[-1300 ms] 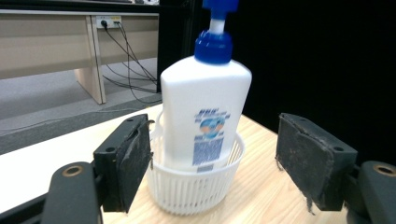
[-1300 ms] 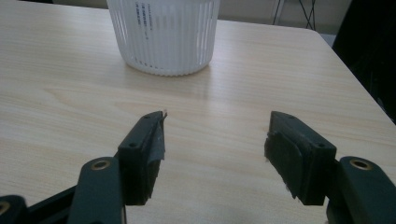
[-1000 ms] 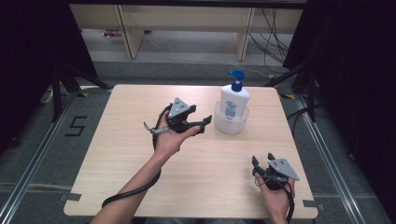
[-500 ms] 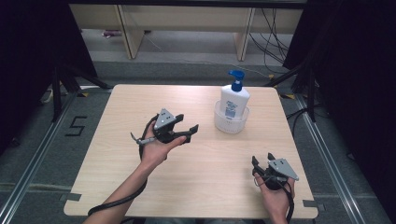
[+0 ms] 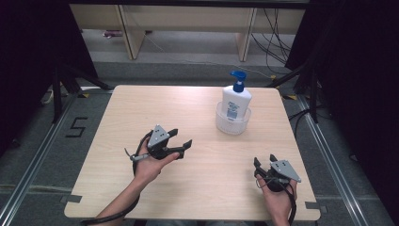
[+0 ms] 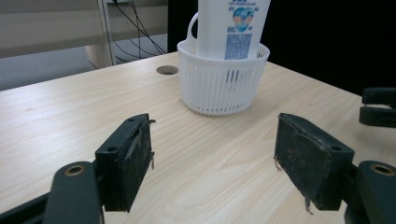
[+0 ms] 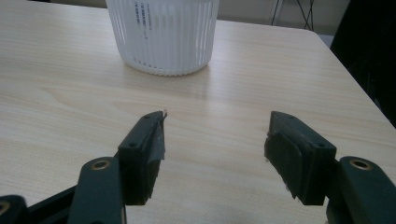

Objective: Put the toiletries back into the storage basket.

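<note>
Wooden table (image 5: 197,113): white basket (image 5: 232,121) holding lotion bottle (image 5: 236,99); left gripper (image 5: 181,141) and right gripper (image 5: 264,161) near basket, jaws apart, empty.

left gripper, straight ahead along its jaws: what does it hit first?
Probably the white basket holding the lotion bottle; bare table lies between it and the open left gripper. Depth uncertain.

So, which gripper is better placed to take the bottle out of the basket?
Probably the left gripper: it is open, nearer the bottle in the white basket and pointing toward it. The right gripper sits farther back.
</note>
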The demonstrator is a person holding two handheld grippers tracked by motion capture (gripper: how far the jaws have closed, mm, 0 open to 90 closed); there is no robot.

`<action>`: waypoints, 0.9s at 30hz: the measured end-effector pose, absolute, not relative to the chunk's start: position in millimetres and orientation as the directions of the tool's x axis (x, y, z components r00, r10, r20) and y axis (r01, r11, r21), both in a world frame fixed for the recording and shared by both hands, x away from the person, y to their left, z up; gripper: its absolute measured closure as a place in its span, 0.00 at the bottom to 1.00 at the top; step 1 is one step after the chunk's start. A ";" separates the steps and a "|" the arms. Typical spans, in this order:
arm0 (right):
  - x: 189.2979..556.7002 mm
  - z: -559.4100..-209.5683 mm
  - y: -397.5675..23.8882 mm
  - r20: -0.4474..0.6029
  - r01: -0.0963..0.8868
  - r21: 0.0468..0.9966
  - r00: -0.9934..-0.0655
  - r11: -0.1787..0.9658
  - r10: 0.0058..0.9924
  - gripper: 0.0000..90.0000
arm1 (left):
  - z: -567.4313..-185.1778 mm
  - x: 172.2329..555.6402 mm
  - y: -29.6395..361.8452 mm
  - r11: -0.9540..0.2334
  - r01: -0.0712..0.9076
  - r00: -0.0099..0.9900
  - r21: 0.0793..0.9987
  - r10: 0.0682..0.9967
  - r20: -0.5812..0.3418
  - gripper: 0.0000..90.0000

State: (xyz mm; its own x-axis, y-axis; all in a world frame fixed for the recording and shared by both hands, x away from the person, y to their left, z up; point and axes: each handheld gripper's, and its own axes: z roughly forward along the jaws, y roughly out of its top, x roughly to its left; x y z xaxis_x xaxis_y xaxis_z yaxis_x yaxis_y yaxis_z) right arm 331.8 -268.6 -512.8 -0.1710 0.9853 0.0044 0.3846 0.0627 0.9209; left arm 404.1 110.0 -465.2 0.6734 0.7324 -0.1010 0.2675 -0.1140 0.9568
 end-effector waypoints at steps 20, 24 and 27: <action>333.0 -513.4 -268.8 -0.028 0.369 0.925 -0.180 0.094 0.983 0.42 | -514.6 381.9 158.8 -0.078 0.283 0.591 0.956 0.799 -0.110 0.31; 333.3 -513.1 -270.2 -0.046 0.365 0.924 -0.187 0.113 0.981 0.42 | -517.3 381.1 159.6 -0.083 0.286 0.585 0.955 0.804 -0.106 0.31; 333.5 -513.2 -270.6 -0.048 0.358 0.927 -0.185 0.112 0.982 0.42 | -518.8 381.6 159.0 -0.075 0.283 0.590 0.956 0.799 -0.112 0.32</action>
State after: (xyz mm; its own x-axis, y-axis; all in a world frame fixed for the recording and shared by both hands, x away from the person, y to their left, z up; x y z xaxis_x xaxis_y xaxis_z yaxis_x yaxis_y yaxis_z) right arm 333.5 -270.6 -513.2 -0.1853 0.9815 -0.0476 0.3576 0.1124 0.9271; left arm 381.6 159.0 -518.8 0.5902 0.7995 -0.1116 0.2825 -0.0751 0.9563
